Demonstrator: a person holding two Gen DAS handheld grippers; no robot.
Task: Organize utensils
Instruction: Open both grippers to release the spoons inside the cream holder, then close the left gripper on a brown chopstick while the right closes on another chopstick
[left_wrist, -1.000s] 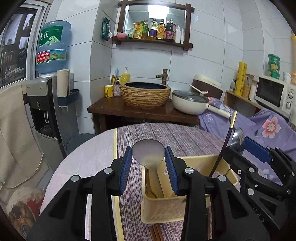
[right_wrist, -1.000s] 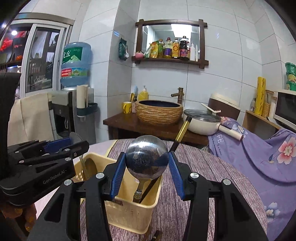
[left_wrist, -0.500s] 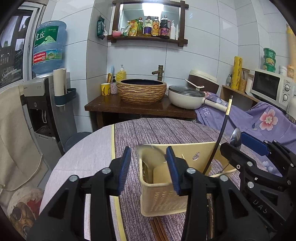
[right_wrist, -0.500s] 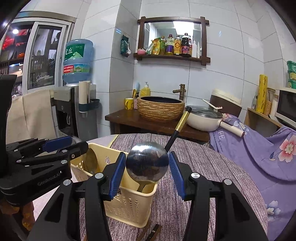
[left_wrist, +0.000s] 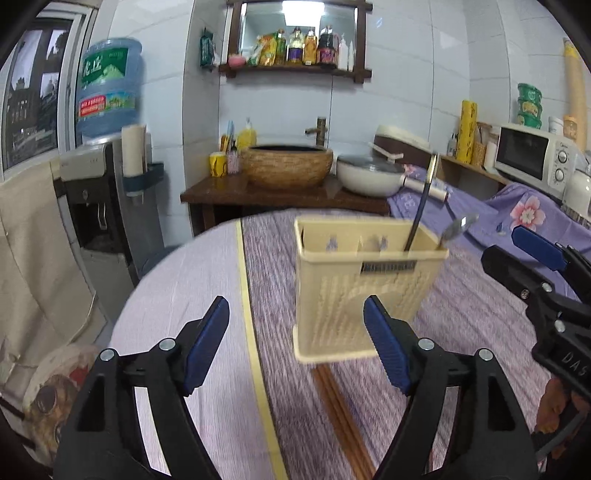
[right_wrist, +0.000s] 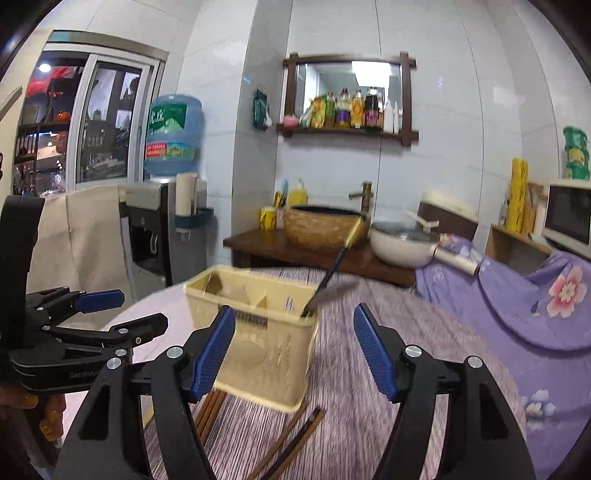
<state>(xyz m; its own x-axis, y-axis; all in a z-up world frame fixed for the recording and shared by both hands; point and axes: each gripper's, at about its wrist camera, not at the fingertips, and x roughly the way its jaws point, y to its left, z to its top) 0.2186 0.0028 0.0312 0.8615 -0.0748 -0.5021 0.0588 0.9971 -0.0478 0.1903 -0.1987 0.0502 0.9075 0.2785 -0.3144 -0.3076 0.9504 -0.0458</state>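
A cream plastic utensil basket stands on the round table. A black chopstick with a gold tip and a metal spoon lean out of its right compartment. Brown chopsticks lie on the cloth in front of the basket. My left gripper is opening, with nothing between its blue pads, short of the basket. My right gripper is also opening and holds nothing. Each gripper shows at the side of the other's view.
The purple striped tablecloth covers the table's right part, pale cloth its left. Behind stand a dark wooden counter with a woven basin, a white pan, a water dispenser and a microwave.
Both grippers let go of their spoons, which dropped into the basket. Both pulled back from the basket and their jaws spread wide.
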